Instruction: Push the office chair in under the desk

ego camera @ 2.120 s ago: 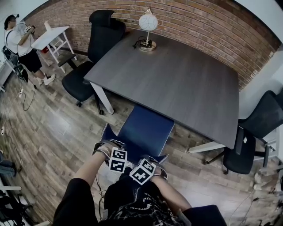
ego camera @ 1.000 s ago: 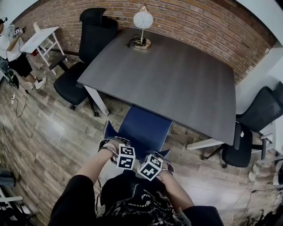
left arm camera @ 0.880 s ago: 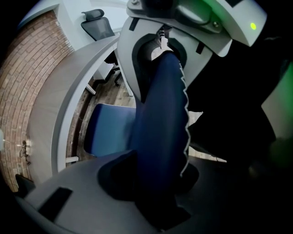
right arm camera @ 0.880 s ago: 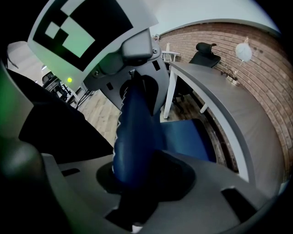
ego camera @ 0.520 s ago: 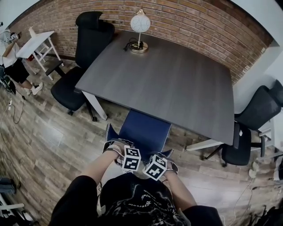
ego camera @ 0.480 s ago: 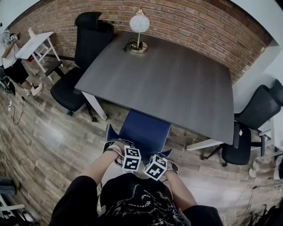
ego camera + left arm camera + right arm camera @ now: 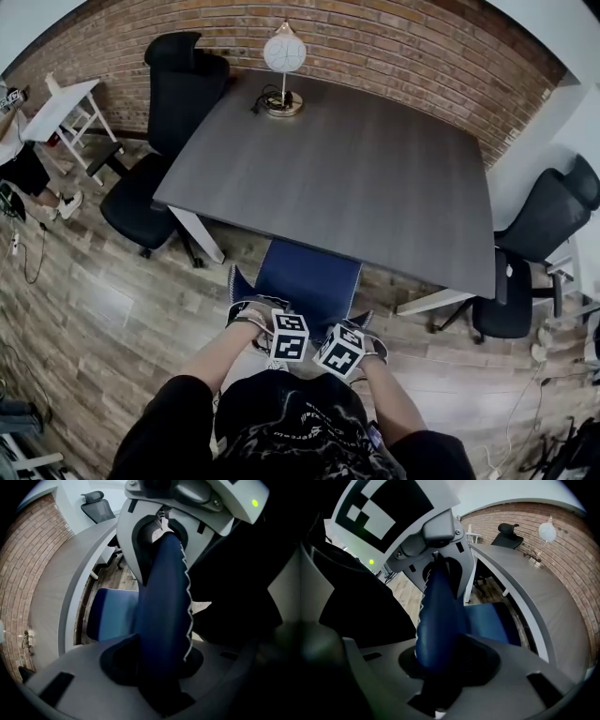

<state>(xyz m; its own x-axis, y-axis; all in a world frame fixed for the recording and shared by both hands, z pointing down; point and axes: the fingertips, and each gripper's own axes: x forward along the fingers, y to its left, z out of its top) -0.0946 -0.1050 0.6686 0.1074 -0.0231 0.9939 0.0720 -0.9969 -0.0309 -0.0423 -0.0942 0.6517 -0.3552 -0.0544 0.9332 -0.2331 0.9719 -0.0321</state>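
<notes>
1. The blue chair (image 7: 307, 279) stands with its seat partly under the desk (image 7: 356, 169), its back toward the person.
2. Left gripper (image 7: 159, 667): jaws about half apart, clamped on the top edge of the backrest (image 7: 164, 597).
3. Right gripper (image 7: 436, 653): likewise clamped on that edge, near the left one.
4. A lamp (image 7: 283, 56) sits at the desk's far corner.

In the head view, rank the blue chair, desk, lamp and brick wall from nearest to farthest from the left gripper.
1. Blue chair: its backrest clamped in the left gripper's tongs.
2. Desk: just beyond the chair.
3. Lamp: on the desk's far left corner.
4. Brick wall: behind the desk.
</notes>
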